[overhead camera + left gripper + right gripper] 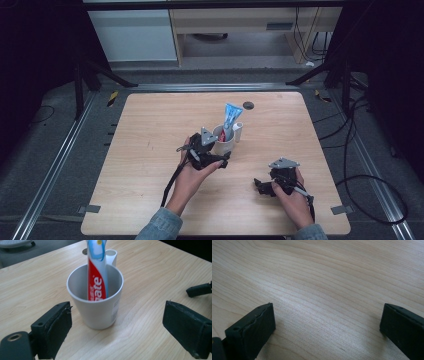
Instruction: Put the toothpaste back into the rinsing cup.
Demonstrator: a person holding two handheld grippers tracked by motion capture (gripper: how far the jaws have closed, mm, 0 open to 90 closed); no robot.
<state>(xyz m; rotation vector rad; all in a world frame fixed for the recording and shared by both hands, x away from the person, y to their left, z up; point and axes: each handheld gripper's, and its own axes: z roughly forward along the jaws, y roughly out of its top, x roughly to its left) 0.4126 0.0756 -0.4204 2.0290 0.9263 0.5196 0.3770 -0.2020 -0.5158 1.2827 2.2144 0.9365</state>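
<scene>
Table [150, 150] is carrying a white cup [96, 307] near its middle, toothpaste tube [97, 277] standing inside. Your left gripper [116, 325] is sitting just before the cup, jaws wide, gripping nothing. Your right gripper [327, 327] is resting well right of the cup, jaws wide, empty.

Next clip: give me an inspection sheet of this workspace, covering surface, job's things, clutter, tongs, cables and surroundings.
Surface: light wood table, bare apart from the items below.
Job's things: white cup upright, toothpaste tube standing in it; a white cylinder just behind the cup.
Clutter: small dark round spot near the far edge.
Tongs: left tongs open, jaws either side of the cup, not touching it; right tongs open over bare wood.
Cables: one trails from each gripper towards the near edge; more lie on the floor at right.
Surroundings: dark frame legs, metal rails, pale furniture beyond the table.
</scene>
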